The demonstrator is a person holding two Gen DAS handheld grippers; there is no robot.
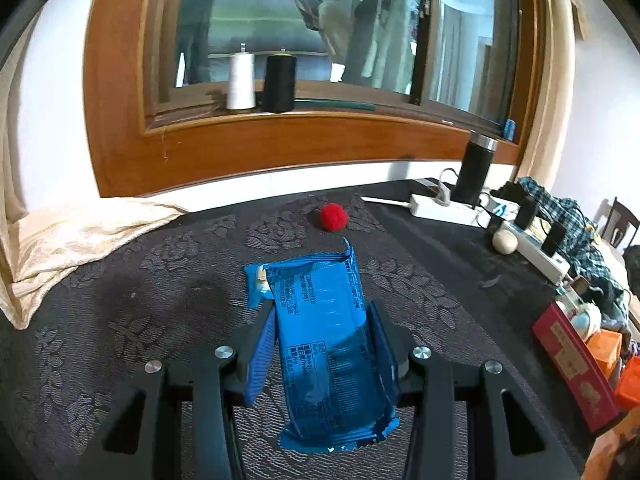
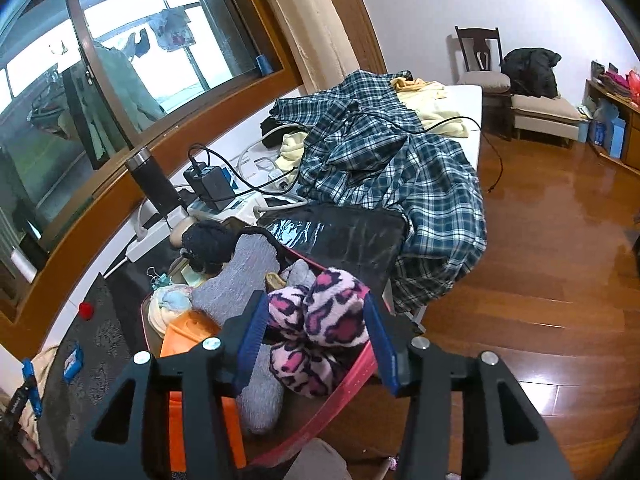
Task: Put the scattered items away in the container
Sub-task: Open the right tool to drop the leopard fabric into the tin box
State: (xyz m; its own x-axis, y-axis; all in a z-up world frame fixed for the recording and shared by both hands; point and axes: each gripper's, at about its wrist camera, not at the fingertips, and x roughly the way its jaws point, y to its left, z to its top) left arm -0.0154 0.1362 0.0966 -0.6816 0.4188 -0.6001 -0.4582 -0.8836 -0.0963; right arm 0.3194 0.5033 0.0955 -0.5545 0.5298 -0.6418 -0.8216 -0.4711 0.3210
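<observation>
Wide window point(image 1: 320, 36) in brown wooden frame, set in white wall point(image 1: 52, 92); daylight through glass, laundry hanging outside. White thread spool point(image 1: 241, 82) and black thread spool point(image 1: 280, 83) side by side on sill. Cream curtain point(image 1: 60, 240) bunched at table's left edge. Dark floral tablecloth point(image 1: 160, 280) over table. Glossy reddish wooden floor point(image 2: 540, 260). Dark wooden chair point(image 2: 480, 60) with beige cushion against far white wall, black jacket point(image 2: 530, 68) heaped beside it.

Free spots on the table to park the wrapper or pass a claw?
Bare tablecloth between the cream cloth and blue wrapper, and between the red pompom and power strip. Crowded: red box full of socks, chargers, plaid shirt.
</observation>
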